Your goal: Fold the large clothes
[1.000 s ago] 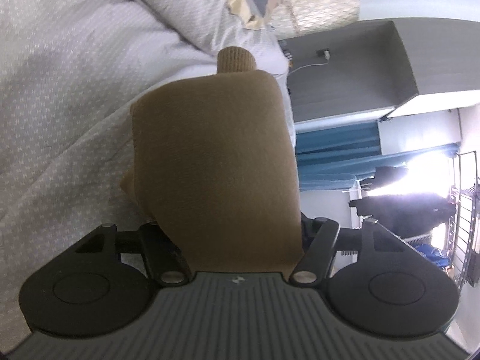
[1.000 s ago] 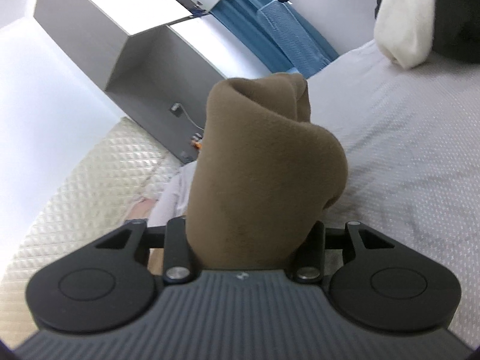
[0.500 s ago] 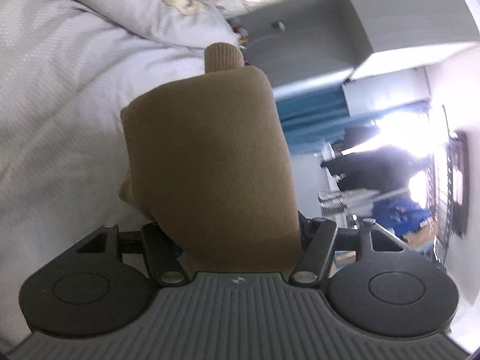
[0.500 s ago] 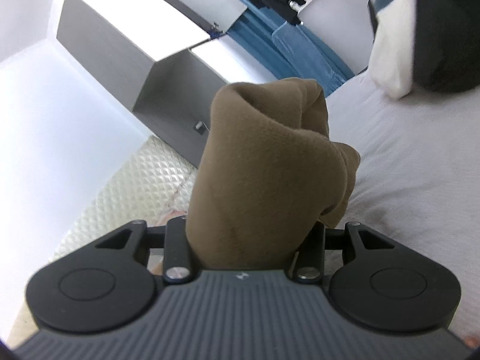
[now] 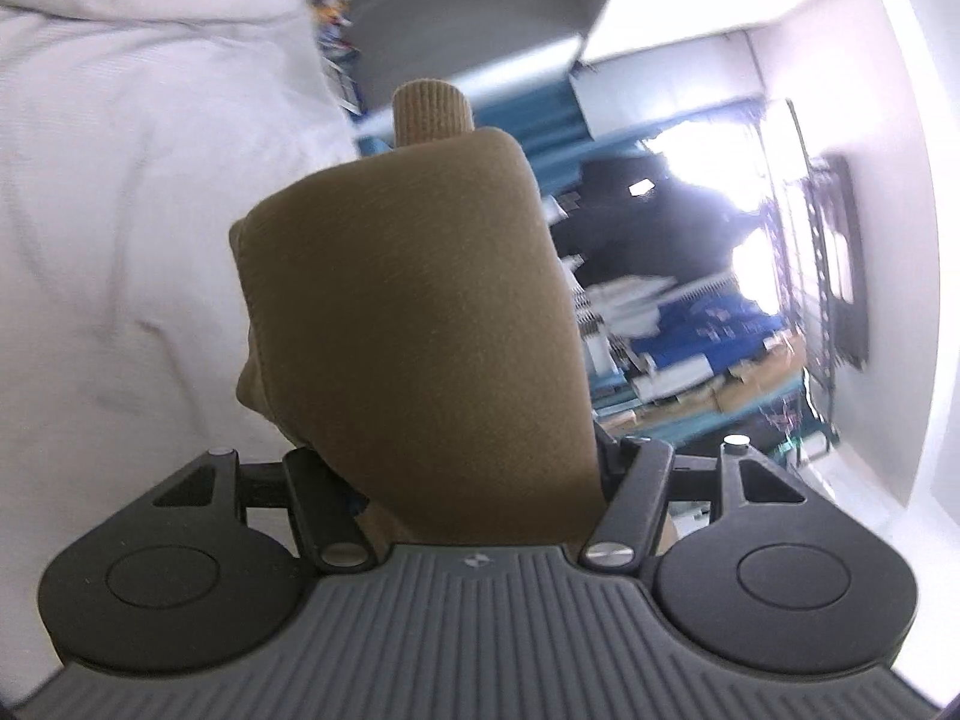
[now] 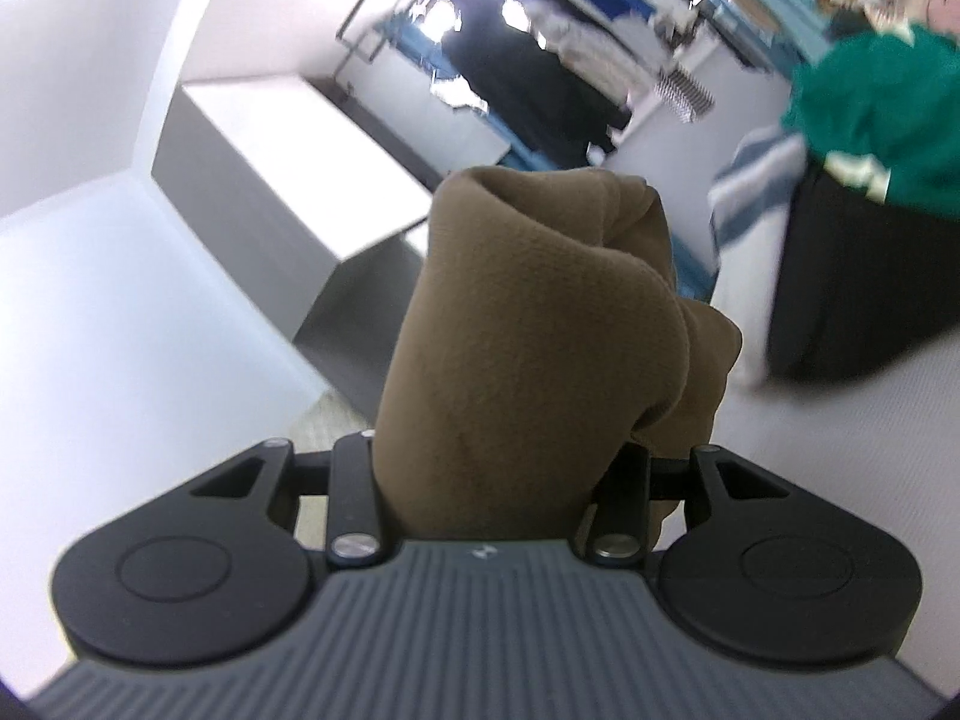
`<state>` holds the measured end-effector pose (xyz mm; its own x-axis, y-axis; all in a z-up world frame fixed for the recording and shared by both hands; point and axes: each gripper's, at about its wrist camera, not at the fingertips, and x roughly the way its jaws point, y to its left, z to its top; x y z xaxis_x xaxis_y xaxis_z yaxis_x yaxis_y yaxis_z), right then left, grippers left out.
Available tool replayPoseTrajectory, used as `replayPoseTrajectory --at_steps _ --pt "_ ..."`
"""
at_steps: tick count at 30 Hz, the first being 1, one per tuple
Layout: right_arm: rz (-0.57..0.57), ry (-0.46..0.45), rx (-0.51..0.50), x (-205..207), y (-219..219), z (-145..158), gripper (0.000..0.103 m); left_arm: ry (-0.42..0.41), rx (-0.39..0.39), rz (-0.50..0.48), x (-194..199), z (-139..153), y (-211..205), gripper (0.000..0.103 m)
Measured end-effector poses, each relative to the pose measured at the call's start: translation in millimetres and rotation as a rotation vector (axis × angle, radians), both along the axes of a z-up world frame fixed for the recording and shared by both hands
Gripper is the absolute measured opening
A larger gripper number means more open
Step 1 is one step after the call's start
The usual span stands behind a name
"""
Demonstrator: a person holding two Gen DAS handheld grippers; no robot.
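Brown garment (image 5: pixel 414 330) bunches thickly between both tongs, the left gripper (image 5: pixel 474 480) and right gripper (image 6: pixel 492 468) each pinching a wad of it, lifted off the grey bedspread (image 5: pixel 120 210). Such bulky, uneven bites could slip or drop the cloth crooked, spoiling the fold.

Brown garment (image 5: pixel 414 324) – matt, seemingly fleecy cloth.

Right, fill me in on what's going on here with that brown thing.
A person is folding a brown garment, holding it with a gripper in each hand. The left gripper and the right gripper are each clamped on a bunch of its fabric, with the cloth draped over the fingers. A grey bedspread lies beside it, and a pile of other clothes sits further off.
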<state>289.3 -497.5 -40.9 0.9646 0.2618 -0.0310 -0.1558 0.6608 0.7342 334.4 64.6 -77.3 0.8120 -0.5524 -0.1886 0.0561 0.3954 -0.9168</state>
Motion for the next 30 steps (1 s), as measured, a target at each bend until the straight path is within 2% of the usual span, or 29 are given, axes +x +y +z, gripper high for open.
replayPoseTrajectory --at_steps 3,6,8,12,15,21,25,30 --pt "-0.046 -0.012 -0.010 1 -33 11 0.046 -0.018 0.008 -0.053 26 21 -43 0.067" --pt "-0.087 -0.021 -0.040 11 -60 18 0.046 -0.028 0.008 -0.097 60 29 -81 0.067" --pt "-0.117 -0.026 -0.048 16 -81 20 0.046 -0.037 0.010 -0.127 86 31 -107 0.067" --pt "-0.179 -0.017 -0.068 27 -115 11 0.046 -0.032 0.016 -0.184 140 15 -159 0.067" --pt "-0.226 0.004 -0.059 35 -139 -7 0.046 -0.044 0.040 -0.245 179 -12 -199 0.067" --pt "-0.297 0.110 -0.051 43 -177 -64 0.046 0.009 0.075 -0.365 230 -103 -258 0.067" --pt "-0.273 0.158 -0.039 38 -185 -109 0.045 -0.010 0.073 -0.384 240 -150 -269 0.067" --pt "-0.265 0.151 -0.023 17 -174 -142 0.045 -0.037 0.091 -0.405 240 -174 -265 0.067"
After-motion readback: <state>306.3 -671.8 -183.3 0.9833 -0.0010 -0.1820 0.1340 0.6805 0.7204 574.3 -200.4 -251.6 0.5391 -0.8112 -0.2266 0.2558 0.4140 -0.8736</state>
